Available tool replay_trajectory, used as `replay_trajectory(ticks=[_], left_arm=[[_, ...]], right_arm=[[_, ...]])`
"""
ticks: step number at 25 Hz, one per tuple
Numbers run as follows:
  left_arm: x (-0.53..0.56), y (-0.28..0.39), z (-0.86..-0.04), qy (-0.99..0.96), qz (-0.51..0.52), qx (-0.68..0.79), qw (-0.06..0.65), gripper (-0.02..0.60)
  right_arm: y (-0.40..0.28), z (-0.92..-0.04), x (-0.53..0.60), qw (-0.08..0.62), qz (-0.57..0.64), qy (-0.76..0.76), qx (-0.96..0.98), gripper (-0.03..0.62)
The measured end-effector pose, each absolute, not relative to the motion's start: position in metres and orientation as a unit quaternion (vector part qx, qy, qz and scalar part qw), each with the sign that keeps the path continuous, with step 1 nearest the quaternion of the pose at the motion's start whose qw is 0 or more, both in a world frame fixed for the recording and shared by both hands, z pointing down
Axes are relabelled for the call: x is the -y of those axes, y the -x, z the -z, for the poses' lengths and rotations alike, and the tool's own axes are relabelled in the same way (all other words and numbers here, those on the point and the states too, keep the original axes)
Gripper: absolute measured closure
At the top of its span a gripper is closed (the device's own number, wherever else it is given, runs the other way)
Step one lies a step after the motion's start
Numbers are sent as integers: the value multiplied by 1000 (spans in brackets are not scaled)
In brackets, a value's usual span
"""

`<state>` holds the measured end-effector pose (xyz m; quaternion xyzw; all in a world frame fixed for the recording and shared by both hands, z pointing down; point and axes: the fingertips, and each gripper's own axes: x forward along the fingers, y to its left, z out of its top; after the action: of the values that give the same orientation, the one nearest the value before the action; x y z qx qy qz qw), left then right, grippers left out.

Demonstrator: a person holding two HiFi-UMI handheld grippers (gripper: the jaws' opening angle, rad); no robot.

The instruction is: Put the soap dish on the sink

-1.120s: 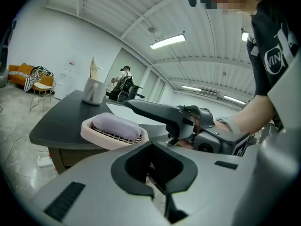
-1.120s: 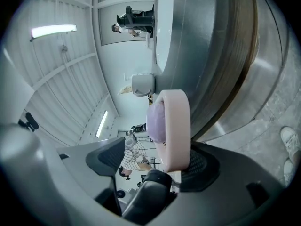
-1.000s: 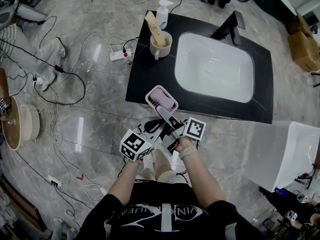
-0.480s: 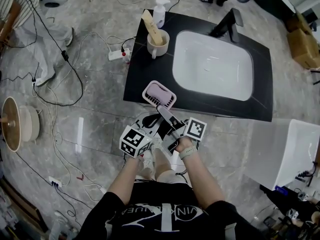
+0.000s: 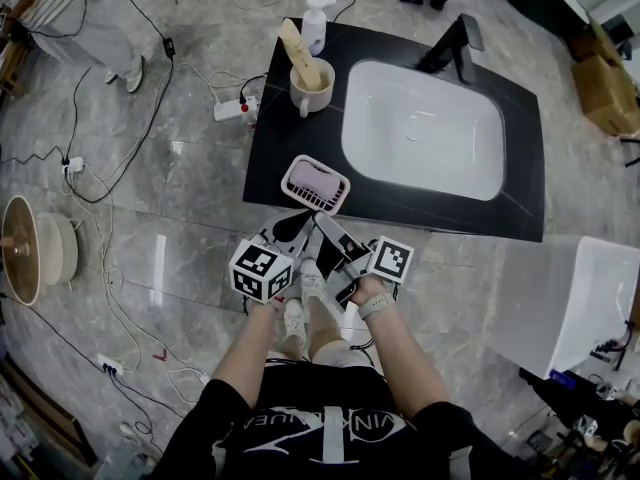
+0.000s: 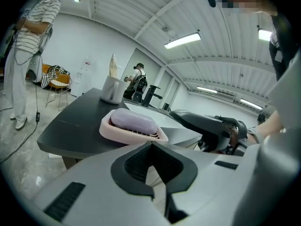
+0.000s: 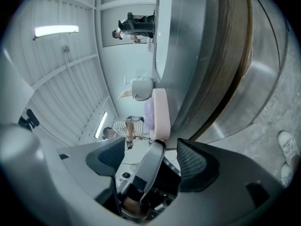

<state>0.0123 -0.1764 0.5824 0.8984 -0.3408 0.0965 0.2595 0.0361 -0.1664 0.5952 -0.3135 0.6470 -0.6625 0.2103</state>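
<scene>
Head view, soap dish (image 5: 315, 183) on countertop (image 5: 282, 136)

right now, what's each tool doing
Left tool: closed, empty.
Right tool: open, holding nothing; the soap dish lies just ahead of it on the counter.

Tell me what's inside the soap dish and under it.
A lilac soap bar lies inside the pink soap dish, on its slatted grate. Under the dish is the black counter, beside the basin. The bar hides the grate beneath it.
</scene>
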Motion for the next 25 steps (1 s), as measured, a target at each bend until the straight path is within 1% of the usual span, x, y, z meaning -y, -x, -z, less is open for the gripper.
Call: replay_trajectory(ticks=[10, 16, 17, 19, 23, 25], left_arm=[[182, -8, -579, -893, -80, 349, 273, 568], [182, 10, -576, -887, -74, 367, 270, 568], [182, 14, -575, -886, -74, 371, 269, 568], [182, 21, -572, -883, -72, 379, 267, 568], [182, 33, -565, -882, -65, 388, 259, 568], [181, 37, -561, -881, -64, 392, 256, 568]], right_arm=[[-38, -596, 163, 185, 647, 320, -666, 272], [-39, -582, 165, 168, 602, 313, -715, 276], [-38, -578, 166, 167, 594, 310, -724, 298], [-37, -570, 166, 166, 578, 307, -738, 386], [-36, -559, 164, 163, 559, 312, -751, 487], [-35, -552, 163, 165, 549, 311, -759, 523]])
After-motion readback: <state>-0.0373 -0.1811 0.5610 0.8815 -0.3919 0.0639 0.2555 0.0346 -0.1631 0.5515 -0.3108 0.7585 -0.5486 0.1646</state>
